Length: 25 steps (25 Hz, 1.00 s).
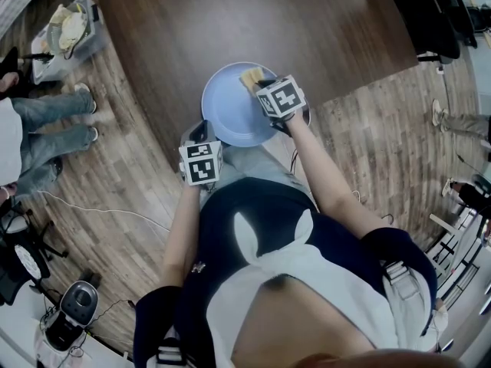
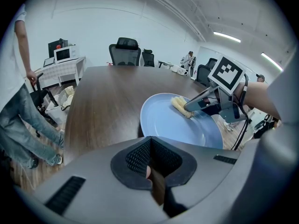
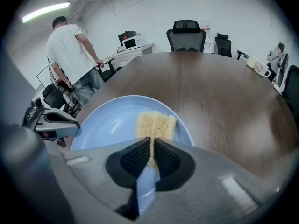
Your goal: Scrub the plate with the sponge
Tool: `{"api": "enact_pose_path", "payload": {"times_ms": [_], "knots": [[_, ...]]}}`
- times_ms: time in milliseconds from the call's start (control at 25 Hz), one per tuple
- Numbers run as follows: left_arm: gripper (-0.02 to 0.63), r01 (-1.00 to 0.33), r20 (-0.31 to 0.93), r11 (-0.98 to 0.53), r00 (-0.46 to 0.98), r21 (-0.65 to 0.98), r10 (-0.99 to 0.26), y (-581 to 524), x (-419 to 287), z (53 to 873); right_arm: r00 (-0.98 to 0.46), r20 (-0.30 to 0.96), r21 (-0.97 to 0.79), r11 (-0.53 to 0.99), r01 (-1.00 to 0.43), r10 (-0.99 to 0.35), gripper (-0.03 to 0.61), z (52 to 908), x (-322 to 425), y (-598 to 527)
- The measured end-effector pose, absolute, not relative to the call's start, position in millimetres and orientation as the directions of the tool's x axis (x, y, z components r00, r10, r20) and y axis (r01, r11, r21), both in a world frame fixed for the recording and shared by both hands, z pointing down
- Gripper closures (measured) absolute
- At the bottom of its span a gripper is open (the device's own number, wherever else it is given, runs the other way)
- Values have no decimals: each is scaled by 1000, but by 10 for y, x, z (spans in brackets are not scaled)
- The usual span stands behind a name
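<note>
A light blue plate (image 1: 230,110) lies at the near edge of a dark wooden table (image 1: 230,21). A yellow sponge (image 1: 250,77) rests flat on the plate's far right part. My right gripper (image 1: 258,83) is shut on the sponge's near end; in the right gripper view the sponge (image 3: 155,125) runs out from between the jaws of the gripper (image 3: 152,143) over the plate (image 3: 107,125). My left gripper (image 1: 201,135) sits at the plate's near left rim, shut on that rim. In the left gripper view the plate (image 2: 173,125) starts right at the closed jaws of the gripper (image 2: 149,141).
A person (image 3: 74,55) stands left of the table by a small desk with a microwave (image 3: 133,42). Office chairs (image 3: 187,34) line the far end. White mugs (image 3: 257,63) sit at the table's right. A bin of things (image 1: 65,33) is on the floor.
</note>
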<state>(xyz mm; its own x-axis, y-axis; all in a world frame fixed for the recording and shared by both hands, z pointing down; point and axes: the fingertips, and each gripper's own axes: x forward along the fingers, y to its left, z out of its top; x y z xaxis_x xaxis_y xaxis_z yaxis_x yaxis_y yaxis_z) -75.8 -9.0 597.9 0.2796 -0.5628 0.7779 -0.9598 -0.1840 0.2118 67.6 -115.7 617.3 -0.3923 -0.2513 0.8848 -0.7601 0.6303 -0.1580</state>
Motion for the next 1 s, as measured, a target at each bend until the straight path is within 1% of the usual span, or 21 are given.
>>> {"api": "enact_pose_path", "payload": {"times_ms": [240, 440, 560, 1000], "knots": [[611, -960, 774, -181, 278, 213, -569, -117, -768, 5945, -362, 900, -129, 643, -755, -244, 555, 6169, 767, -1178], [611, -960, 771, -179, 280, 216, -572, -125, -809, 5913, -273, 926, -5, 714, -700, -261, 555, 6157, 831, -1172], [611, -960, 772, -179, 280, 216, -571, -123, -818, 5910, -233, 935, 39, 730, -683, -268, 555, 6152, 873, -1164], [611, -960, 769, -179, 279, 214, -575, -87, -830, 5927, -208, 933, 72, 722, -688, -292, 555, 6152, 952, -1069]]}}
